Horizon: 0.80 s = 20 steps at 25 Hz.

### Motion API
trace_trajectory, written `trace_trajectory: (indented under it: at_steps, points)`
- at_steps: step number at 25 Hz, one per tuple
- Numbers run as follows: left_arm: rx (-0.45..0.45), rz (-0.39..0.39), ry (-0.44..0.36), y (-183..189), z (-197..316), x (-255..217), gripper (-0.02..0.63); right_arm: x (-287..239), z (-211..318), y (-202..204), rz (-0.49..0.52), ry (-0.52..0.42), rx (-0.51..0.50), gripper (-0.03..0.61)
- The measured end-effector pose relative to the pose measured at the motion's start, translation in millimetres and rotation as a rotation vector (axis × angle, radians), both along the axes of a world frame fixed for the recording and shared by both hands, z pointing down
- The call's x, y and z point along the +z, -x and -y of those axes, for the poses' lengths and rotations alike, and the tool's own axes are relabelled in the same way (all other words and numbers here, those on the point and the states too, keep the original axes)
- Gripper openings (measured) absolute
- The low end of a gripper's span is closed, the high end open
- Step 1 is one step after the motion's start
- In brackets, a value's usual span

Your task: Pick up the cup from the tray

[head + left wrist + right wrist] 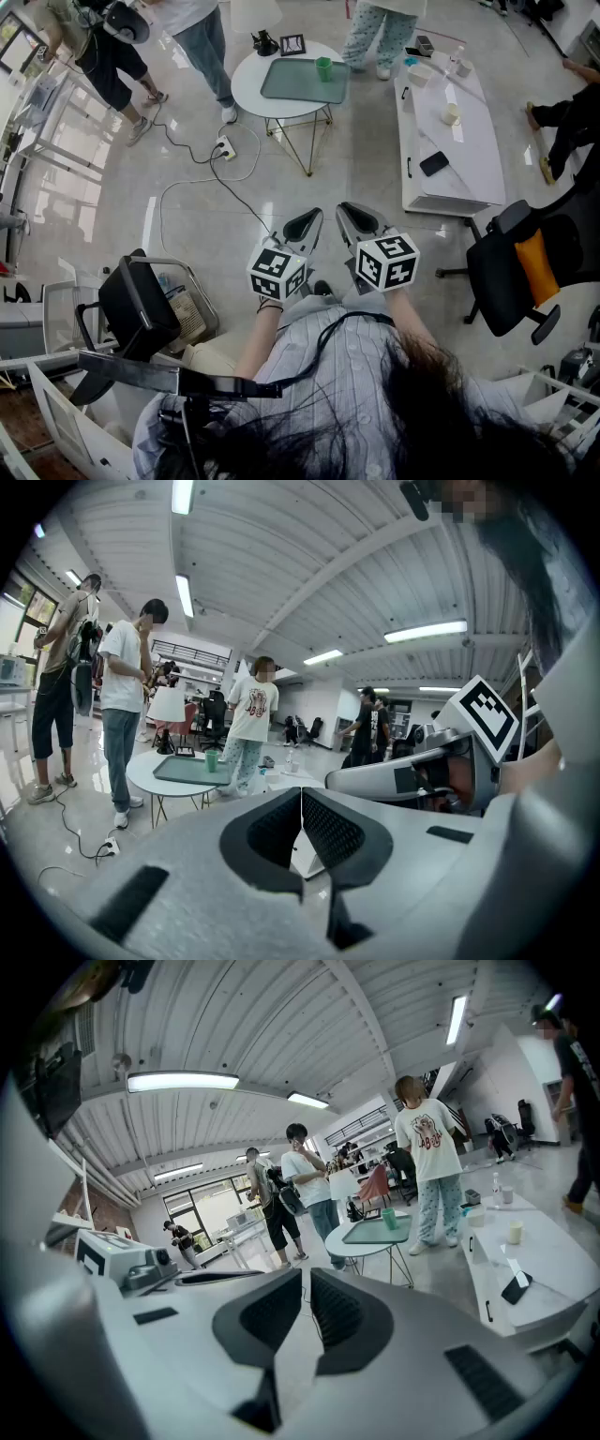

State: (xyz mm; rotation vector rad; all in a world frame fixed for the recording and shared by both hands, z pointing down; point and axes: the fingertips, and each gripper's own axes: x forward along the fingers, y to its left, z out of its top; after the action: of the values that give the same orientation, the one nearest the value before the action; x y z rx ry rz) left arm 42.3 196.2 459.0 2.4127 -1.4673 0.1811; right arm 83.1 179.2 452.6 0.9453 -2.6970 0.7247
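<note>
A small green cup (pixel 323 67) stands upright on a grey-green tray (pixel 295 80), at the tray's far right corner, on a round white table (pixel 251 84) far ahead of me. The cup (pixel 212 759) shows small and distant in the left gripper view, and the cup (pixel 389 1218) likewise in the right gripper view. My left gripper (pixel 307 223) and right gripper (pixel 361 220) hang side by side close to my body, well short of the table. The jaws of the left gripper (pixel 301 803) are shut with nothing in them. The right gripper (pixel 307 1297) is shut and empty too.
Several people stand around the round table. A long white table (pixel 450 131) with a phone and small items runs along the right. A power strip and cable (pixel 223 147) lie on the floor before the round table. A black office chair (pixel 516 267) stands right, another (pixel 141 309) left.
</note>
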Motion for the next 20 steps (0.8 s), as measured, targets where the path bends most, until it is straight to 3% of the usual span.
trace_trajectory:
  at_steps: [20]
  points:
    - [-0.013,-0.036,0.036,16,-4,18,0.015,16,-5,-3,-0.024,0.017,0.043,0.049]
